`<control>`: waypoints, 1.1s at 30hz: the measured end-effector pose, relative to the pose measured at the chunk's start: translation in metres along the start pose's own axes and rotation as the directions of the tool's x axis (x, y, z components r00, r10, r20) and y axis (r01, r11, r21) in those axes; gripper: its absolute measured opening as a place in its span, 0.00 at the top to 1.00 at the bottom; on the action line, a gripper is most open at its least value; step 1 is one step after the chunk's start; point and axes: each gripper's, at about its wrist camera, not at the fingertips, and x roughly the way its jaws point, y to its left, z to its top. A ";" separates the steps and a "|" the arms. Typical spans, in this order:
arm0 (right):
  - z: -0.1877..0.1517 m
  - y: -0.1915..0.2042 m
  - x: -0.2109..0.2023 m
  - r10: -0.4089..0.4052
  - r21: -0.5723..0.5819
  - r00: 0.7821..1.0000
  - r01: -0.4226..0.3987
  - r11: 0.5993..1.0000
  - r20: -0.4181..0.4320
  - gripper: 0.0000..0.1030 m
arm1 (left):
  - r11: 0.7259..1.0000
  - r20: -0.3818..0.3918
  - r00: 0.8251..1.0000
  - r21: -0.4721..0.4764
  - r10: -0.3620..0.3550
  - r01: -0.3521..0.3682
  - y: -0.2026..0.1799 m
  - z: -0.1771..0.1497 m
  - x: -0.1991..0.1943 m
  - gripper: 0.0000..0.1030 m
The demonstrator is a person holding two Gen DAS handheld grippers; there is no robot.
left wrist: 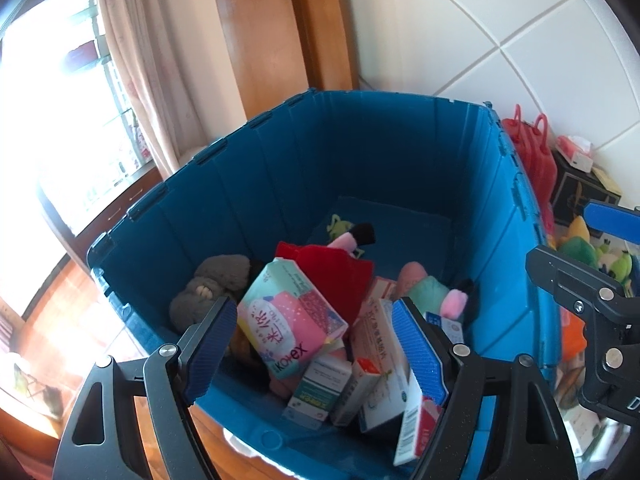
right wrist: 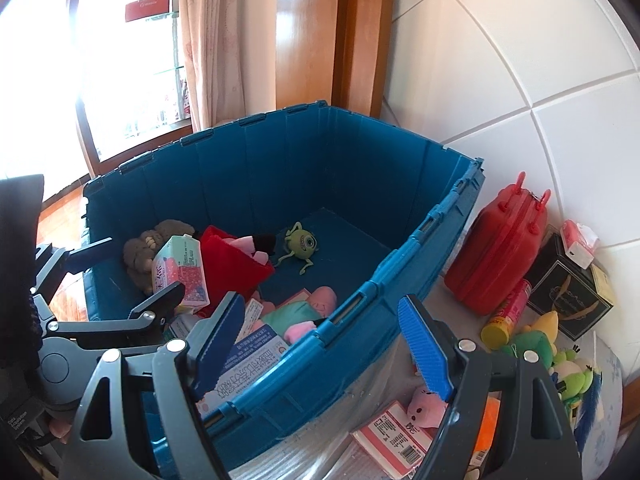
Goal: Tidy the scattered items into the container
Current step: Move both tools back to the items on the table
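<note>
A: What does the container look like?

B: A deep blue plastic crate with ribbed walls, its long axis running away from the cameras toward the window.

A: What is inside the crate?

B: A red plush, a grey plush, then a pink-and-mint pack reading "Kotex", tilted on the pile with small cartons. A green 1-eyed toy lies on the crate's floor.

A: And the claws?

B: The left gripper hovers over the crate's near end, jaws apart, empty. The right gripper straddles the crate's right rim, jaws apart, empty. A pink plush lies outside the crate, right of it.
</note>
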 end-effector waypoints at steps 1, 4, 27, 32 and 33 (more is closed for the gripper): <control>-0.001 -0.003 -0.002 -0.004 0.008 1.000 0.004 1.000 0.003 0.23 | 1.000 0.006 1.000 0.005 -0.003 0.003 -0.003 0.000 -0.003 0.22; -0.007 -0.012 -0.008 -0.020 0.030 1.000 0.020 0.999 0.012 0.23 | 1.000 0.031 0.999 0.022 -0.013 0.012 -0.015 0.002 -0.013 0.22; -0.142 -0.214 -0.104 -0.276 0.316 0.959 0.284 0.905 -0.071 0.13 | 0.923 0.019 0.958 0.275 -0.286 0.270 -0.257 -0.022 -0.066 0.21; -0.192 -0.248 -0.089 -0.243 0.373 0.953 0.295 0.879 -0.182 0.13 | 0.914 -0.097 0.959 0.293 -0.265 0.282 -0.290 -0.054 -0.033 0.21; -0.202 -0.254 -0.082 -0.229 0.384 0.951 0.295 0.875 -0.208 0.13 | 0.913 -0.118 0.959 0.293 -0.259 0.282 -0.292 -0.059 -0.025 0.21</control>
